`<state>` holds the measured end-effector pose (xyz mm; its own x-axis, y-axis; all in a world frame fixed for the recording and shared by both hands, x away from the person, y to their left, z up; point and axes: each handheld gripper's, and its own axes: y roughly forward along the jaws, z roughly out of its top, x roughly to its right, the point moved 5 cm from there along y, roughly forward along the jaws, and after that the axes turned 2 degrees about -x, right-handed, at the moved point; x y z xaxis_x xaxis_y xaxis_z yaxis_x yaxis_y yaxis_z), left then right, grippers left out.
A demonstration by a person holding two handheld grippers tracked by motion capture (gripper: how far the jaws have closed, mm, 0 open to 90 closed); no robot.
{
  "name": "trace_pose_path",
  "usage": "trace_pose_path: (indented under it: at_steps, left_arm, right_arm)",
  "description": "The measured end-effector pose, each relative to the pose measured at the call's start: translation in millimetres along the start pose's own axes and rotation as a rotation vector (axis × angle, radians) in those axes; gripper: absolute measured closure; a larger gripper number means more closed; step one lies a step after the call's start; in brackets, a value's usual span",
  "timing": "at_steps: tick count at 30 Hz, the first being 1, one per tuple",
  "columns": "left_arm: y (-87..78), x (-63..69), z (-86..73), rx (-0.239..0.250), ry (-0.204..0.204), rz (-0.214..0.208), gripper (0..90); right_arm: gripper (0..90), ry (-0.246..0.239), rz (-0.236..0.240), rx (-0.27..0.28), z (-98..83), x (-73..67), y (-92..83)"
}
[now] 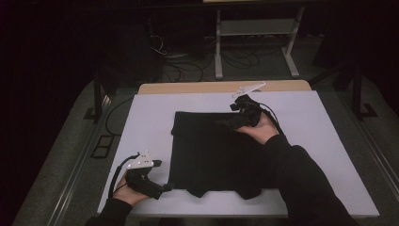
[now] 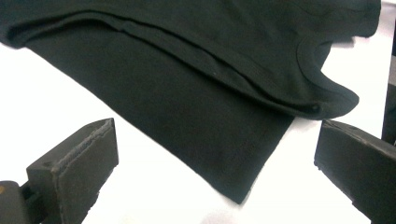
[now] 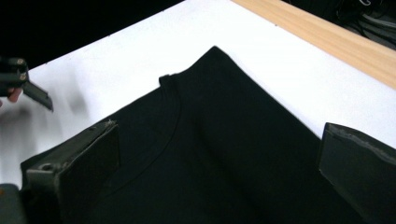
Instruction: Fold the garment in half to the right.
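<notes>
T-shirt [image 1: 216, 150] lies folded; left gripper [image 2: 210, 172], jaws spread, should slide under the corner just ahead; right gripper [image 3: 215, 177] gapes above.

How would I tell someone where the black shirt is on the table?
Find the white table under the high view. The black shirt lies folded flat at its middle, between the left gripper and right gripper. It is the one dark cloth on the pale surface.

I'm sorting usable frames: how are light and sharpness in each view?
High view: dim, surroundings near black, black garment lacks detail. Left gripper view: table blown out white, garment seams sharp, jaws soft. Right gripper view: left gripper motion-blurred, garment nearly featureless.
</notes>
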<state>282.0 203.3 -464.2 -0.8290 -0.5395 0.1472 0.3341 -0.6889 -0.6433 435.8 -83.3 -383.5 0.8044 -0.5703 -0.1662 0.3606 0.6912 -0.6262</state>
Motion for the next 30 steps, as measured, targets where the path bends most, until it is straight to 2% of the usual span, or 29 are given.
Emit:
trace_pose_path:
  at_steps: [7, 12, 15, 19, 20, 22, 24, 30]
  left_arm:
    - [6.3, 1.3, -4.8, -0.045, 0.014, -0.007, 0.0]
    - [8.8, 2.5, -6.5, -0.057, 0.018, -0.018, 0.0]
    - [11.0, 3.3, -8.5, -0.083, 0.035, -0.026, 0.0]
    - [13.8, 6.9, -9.2, -0.083, 0.021, -0.036, 0.0]
    - [13.1, 6.1, -9.9, -0.099, 0.037, -0.038, 0.0]
    - [14.4, 6.7, -10.3, -0.097, 0.033, -0.039, 0.0]
    - [14.6, 5.9, -11.8, -0.118, 0.053, -0.040, 0.0]
    - [15.2, 8.7, -13.2, -0.129, 0.059, -0.057, 3.6]
  right_arm:
    - [0.0, -0.015, -0.006, -0.002, 17.5, 0.9, 16.0]
    - [0.0, -0.025, -0.007, -0.006, 30.1, 0.3, 31.1]
    - [0.0, -0.028, -0.004, -0.010, 37.0, -1.2, 40.6]
    - [0.0, -0.041, -0.001, -0.014, 46.3, -4.8, 53.5]
    - [0.0, -0.045, -0.001, -0.016, 48.2, -5.6, 56.4]
    - [0.0, -0.049, 0.000, -0.023, 52.5, -7.1, 62.1]
    - [0.0, -0.052, 0.003, -0.021, 57.0, -8.5, 67.7]
    - [0.0, -0.052, 0.006, -0.038, 67.2, -11.0, 84.3]
